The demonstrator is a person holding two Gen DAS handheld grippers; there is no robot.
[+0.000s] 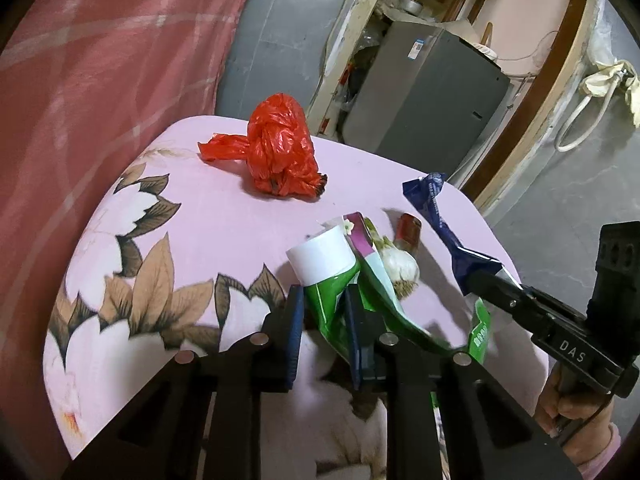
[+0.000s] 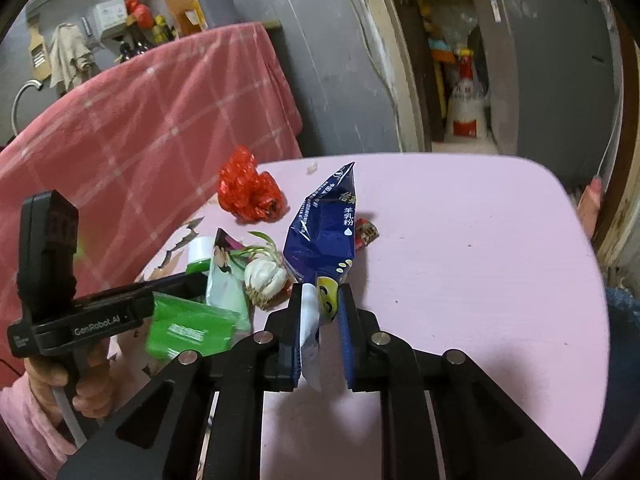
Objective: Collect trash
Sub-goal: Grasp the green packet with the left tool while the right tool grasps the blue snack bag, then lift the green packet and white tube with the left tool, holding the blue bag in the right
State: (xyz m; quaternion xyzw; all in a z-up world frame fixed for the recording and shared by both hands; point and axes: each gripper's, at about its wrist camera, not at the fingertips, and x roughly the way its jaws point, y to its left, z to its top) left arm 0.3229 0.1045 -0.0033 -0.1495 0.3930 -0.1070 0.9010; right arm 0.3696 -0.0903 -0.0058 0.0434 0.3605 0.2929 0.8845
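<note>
Both grippers clamped on trash over the pink table (image 2: 480,248).

Count: one green tube (image 1: 324,292) with a white cap, one blue packet (image 2: 324,236), one red bag (image 1: 280,152), one garlic bulb (image 1: 400,266), one small red wrapper (image 1: 409,232), one pale sachet (image 2: 224,284). The left gripper (image 1: 322,316) has its jaws closed on the tube's body, cap pointing ahead; the tube appears lifted off the cloth, though the view is poor there. The right gripper (image 2: 320,320) pinches the packet's lower end, the packet standing up ahead of it. Bulb, wrapper and sachet lie between the two grippers; the bag sits well ahead of the left one. Each gripper is held level by a hand (image 2: 86,380) on its handle, fingers aimed across the table.
</note>
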